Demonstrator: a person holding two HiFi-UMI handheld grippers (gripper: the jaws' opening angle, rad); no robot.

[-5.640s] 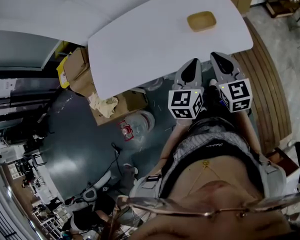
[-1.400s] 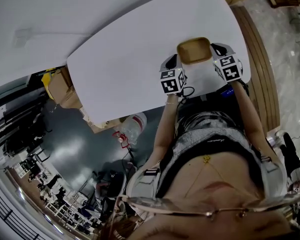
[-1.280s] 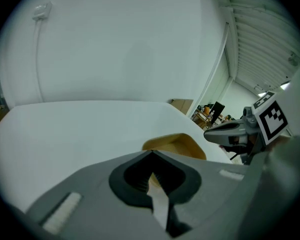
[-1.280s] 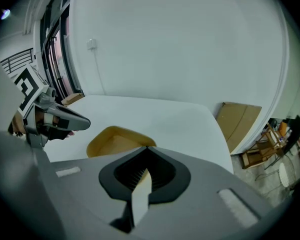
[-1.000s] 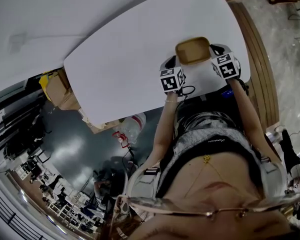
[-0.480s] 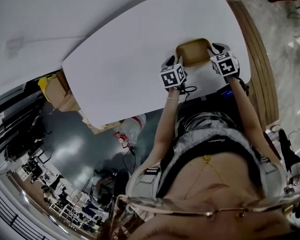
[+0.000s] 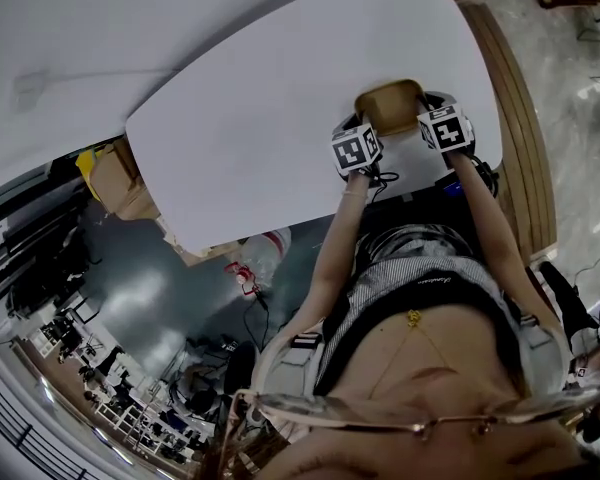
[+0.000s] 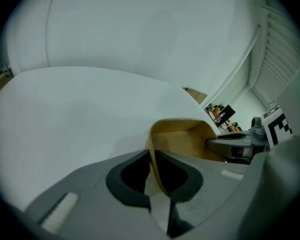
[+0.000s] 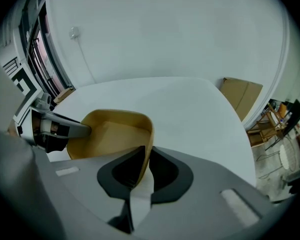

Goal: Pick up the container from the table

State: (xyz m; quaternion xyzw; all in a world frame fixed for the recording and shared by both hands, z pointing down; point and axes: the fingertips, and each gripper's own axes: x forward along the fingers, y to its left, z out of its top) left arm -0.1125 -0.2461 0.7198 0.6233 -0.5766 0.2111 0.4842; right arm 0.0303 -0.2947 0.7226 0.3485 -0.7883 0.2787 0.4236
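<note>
Head view: high above the container (image 7: 390, 103), far off, facing steeply down. Left gripper view: low, close at container's left wall, facing across it. Right gripper view: likewise at the opposite wall. All three share container and table (image 7: 270, 98)

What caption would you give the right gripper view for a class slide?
Right gripper shut on the rim of a tan container, left gripper clamping the opposite rim, white table behind.

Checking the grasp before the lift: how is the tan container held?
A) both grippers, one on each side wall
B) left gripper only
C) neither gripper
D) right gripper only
A: the left gripper and the right gripper each show jaws closed on a thin wall of the container, on opposite sides.
</note>
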